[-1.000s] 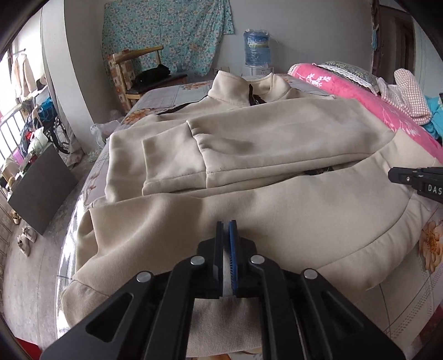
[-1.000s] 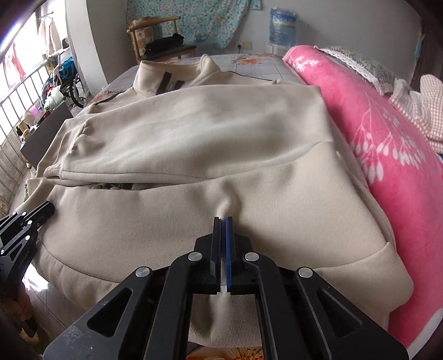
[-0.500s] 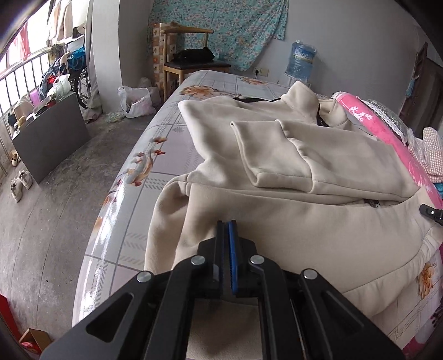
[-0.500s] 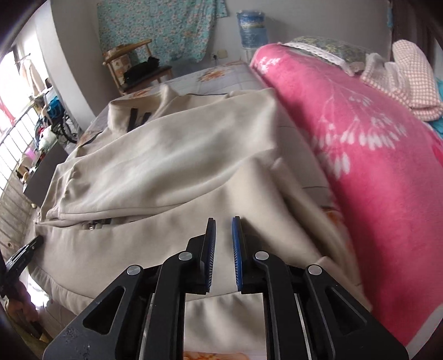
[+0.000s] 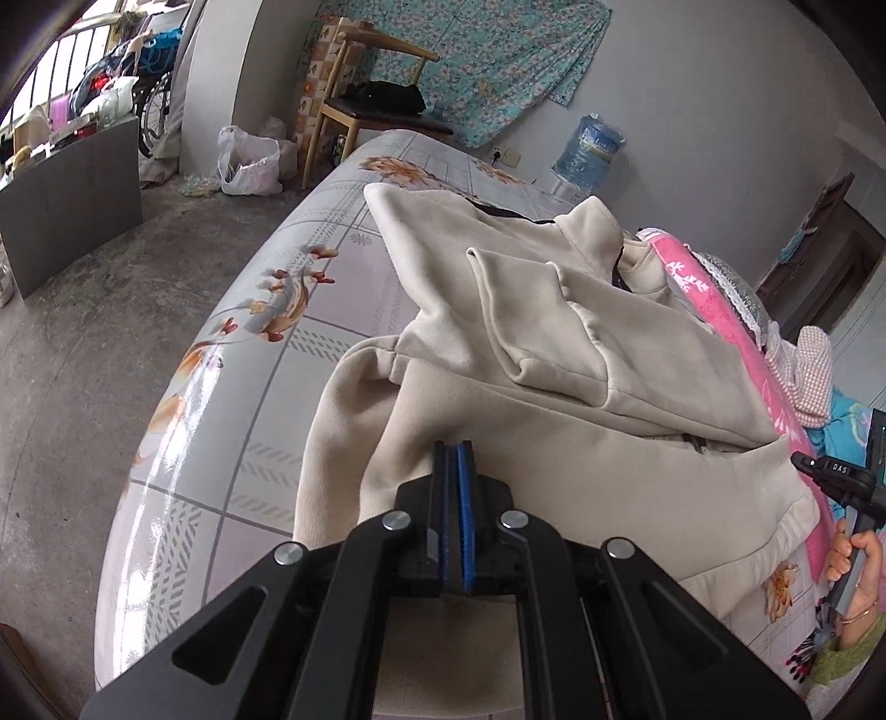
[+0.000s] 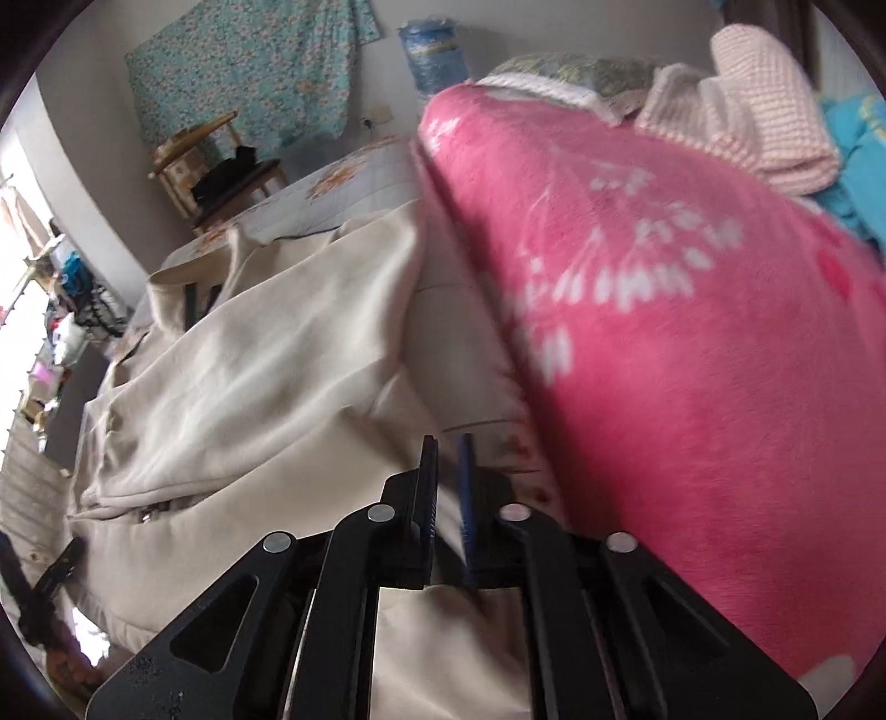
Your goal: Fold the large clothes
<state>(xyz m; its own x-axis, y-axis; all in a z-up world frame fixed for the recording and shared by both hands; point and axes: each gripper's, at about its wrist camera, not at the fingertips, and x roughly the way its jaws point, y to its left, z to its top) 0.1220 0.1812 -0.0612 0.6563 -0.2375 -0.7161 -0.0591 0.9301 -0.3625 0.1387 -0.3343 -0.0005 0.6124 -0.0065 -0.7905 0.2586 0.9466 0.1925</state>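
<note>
Pressed together, the left gripper (image 5: pixel 457 459) shows no gap between its blue pads, with the lower edge of the cream jacket (image 5: pixel 581 421) passing beneath its frame; whether a fold of cloth is pinched between the pads cannot be told from the left wrist view. Over on the right, the right gripper (image 6: pixel 447 459) has its jaws slightly parted and they have just been opening; cream cloth lies under and behind them, but nothing is seen gripped between the pads. That jacket lies spread on the bed (image 5: pixel 232 354), whose cover is printed with orange flowers on a pale grid, and its bottom part is doubled up toward the sleeves, which are folded across the chest. Its stand-up collar (image 5: pixel 595 232) with a dark zip points toward the far wall. A pink blanket (image 6: pixel 664 343) with white sprigs runs along the jacket's far side, touching it, and a pink checked cloth (image 6: pixel 758 127) sits on top of the blanket. From the left wrist view, the right gripper's black tip and the person's hand (image 5: pixel 855 565) holding its handle appear at the right edge. Beyond the bed stand a wooden chair (image 5: pixel 382 83) and a blue water bottle (image 5: pixel 590 152) below a hanging floral cloth (image 5: pixel 487 50).
</note>
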